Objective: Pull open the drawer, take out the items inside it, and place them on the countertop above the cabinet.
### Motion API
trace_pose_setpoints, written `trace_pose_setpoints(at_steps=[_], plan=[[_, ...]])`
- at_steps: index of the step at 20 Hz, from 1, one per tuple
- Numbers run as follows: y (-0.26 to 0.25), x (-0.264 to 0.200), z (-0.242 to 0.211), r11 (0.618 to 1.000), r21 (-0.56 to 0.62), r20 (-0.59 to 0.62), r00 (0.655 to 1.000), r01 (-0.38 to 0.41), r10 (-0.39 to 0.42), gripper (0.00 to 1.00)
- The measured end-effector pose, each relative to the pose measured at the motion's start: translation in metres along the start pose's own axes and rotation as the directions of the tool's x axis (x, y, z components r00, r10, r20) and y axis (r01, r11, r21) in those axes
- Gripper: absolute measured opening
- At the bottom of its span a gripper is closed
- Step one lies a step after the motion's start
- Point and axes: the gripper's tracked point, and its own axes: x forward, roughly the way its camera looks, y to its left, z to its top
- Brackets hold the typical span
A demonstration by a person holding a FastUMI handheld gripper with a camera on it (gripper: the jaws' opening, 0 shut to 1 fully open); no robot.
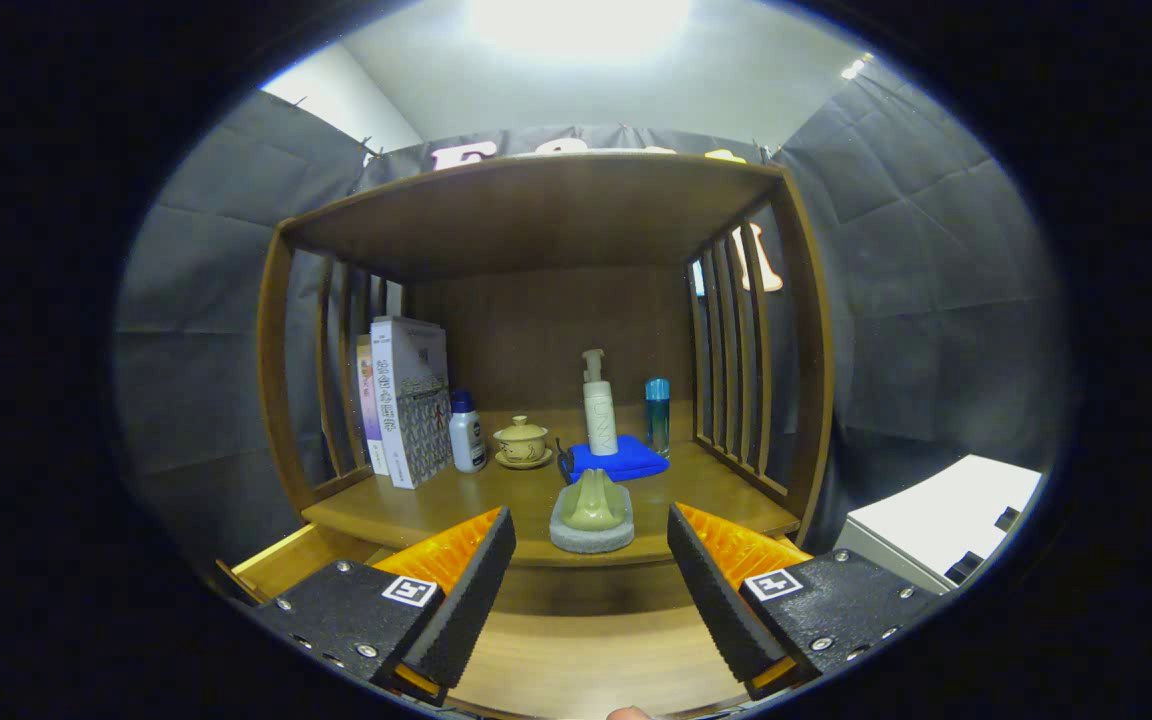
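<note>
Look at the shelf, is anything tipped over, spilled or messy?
Nothing stands out. The books, white bottle, lidded cup, pump bottle and blue bottle all stand upright. The scrubber sits flat at the countertop's front edge, beyond the open, empty gripper.

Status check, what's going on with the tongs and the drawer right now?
Tongs open, holding nothing. Drawer pulled open below them. Green-handled scrubber sits on countertop edge just ahead. Nothing blocking.
</note>
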Motion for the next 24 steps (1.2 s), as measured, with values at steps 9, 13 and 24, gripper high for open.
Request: trace_pose_setpoints(at_steps=[9,13,24], plan=[[0.027,-0.076,-0.044,0.997,-0.066,0.007,0.999,-0.049,0.050,0.95],[0.029,-0.102,-0.066,0.995,-0.075,-0.010,0.998,-0.063,0.063,0.96],[0.055,-0.150,-0.117,0.979,-0.100,-0.086,0.981,-0.180,0.172,0.96]])
